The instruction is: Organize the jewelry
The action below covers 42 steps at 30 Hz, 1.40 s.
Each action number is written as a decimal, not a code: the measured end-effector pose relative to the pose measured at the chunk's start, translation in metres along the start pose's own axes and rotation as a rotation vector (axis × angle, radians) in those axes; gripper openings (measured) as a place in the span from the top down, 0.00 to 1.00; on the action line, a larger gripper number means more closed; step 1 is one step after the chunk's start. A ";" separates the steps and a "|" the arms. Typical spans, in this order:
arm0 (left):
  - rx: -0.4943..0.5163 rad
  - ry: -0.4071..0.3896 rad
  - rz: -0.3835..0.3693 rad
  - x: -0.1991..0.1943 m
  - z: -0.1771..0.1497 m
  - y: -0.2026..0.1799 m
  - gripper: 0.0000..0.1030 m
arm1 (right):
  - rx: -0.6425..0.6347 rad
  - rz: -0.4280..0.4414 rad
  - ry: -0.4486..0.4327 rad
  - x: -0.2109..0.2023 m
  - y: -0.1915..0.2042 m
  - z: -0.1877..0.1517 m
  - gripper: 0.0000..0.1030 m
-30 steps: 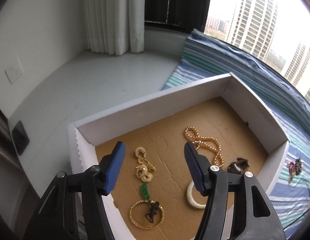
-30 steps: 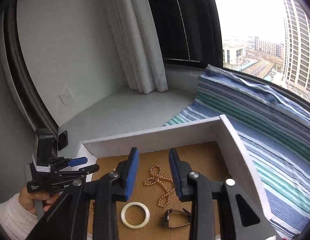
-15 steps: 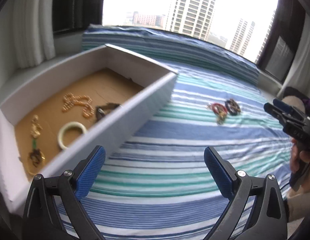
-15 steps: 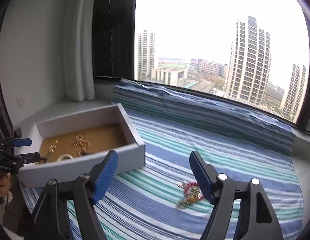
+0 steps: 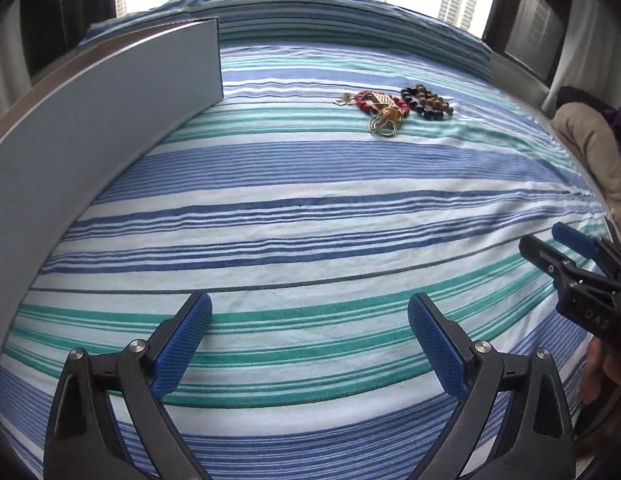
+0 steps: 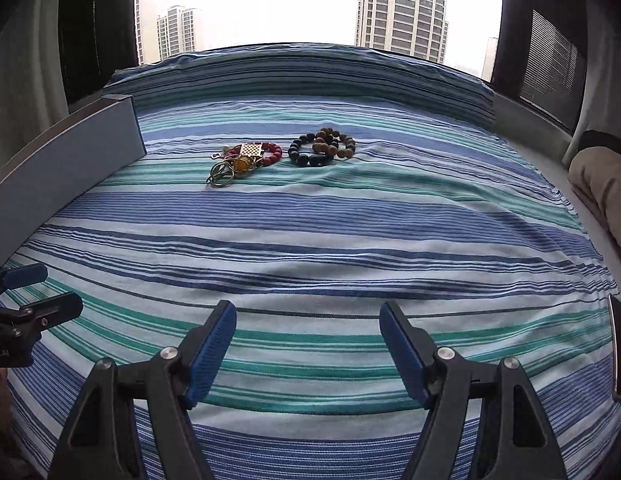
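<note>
Little could be read. In the left wrist view, the black body of the right gripper [image 5: 566,254] at the right edge bore pale raised letters that looked like "DAS", tilted and cut off. In the right wrist view, the left gripper [image 6: 30,290] showed a partial white word at the frame edge, too cropped to read.

**Surroundings**

Striped cloth [image 6: 350,240], blue, teal and white, covers the surface. Window behind; towers [image 6: 402,12] under pale sky. Dark frame [image 6: 94,32] at left, louvred vent [image 6: 550,68] at right. Beige cushion [image 6: 602,184] at right edge.
</note>
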<state>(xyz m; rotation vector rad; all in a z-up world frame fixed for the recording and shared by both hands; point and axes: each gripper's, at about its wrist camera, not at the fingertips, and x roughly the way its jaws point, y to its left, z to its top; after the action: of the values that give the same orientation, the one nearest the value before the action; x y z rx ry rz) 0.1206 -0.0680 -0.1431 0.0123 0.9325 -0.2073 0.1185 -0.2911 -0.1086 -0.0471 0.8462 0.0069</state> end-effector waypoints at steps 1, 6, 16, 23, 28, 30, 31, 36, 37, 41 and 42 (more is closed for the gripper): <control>0.003 0.004 0.006 0.003 0.000 0.000 0.04 | 0.003 0.004 0.012 0.002 -0.001 -0.001 0.27; 0.053 -0.004 0.048 0.009 -0.001 -0.007 0.02 | 0.030 -0.002 0.087 0.018 -0.004 0.000 0.26; 0.059 0.002 0.043 0.011 -0.001 -0.008 0.00 | 0.036 -0.017 0.085 0.018 -0.005 -0.002 0.24; 0.059 0.002 0.044 0.011 -0.001 -0.008 0.00 | 0.037 -0.017 0.085 0.018 -0.005 -0.001 0.24; 0.057 0.002 0.046 0.012 0.000 -0.008 0.00 | 0.037 -0.017 0.084 0.018 -0.005 -0.001 0.24; 0.059 0.008 0.045 0.011 0.000 -0.008 0.00 | 0.037 -0.017 0.084 0.018 -0.005 -0.001 0.24; 0.053 0.025 0.050 0.011 0.002 -0.008 0.01 | 0.037 -0.018 0.084 0.018 -0.005 -0.001 0.23; 0.089 0.043 -0.075 0.003 0.050 -0.021 0.01 | 0.038 -0.014 0.084 0.018 -0.005 -0.001 0.23; 0.106 0.034 -0.094 0.004 0.064 -0.025 0.01 | 0.036 -0.014 0.085 0.019 -0.004 -0.002 0.22; 0.131 0.061 -0.173 0.043 0.117 -0.044 0.01 | 0.037 -0.015 0.085 0.019 -0.004 -0.002 0.22; 0.123 0.053 -0.166 0.055 0.126 -0.047 0.01 | 0.037 -0.015 0.085 0.019 -0.004 -0.001 0.22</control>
<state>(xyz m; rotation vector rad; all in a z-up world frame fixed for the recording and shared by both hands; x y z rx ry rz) 0.2446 -0.1362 -0.1080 0.0541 0.9727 -0.4192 0.1298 -0.2952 -0.1233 -0.0189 0.9304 -0.0246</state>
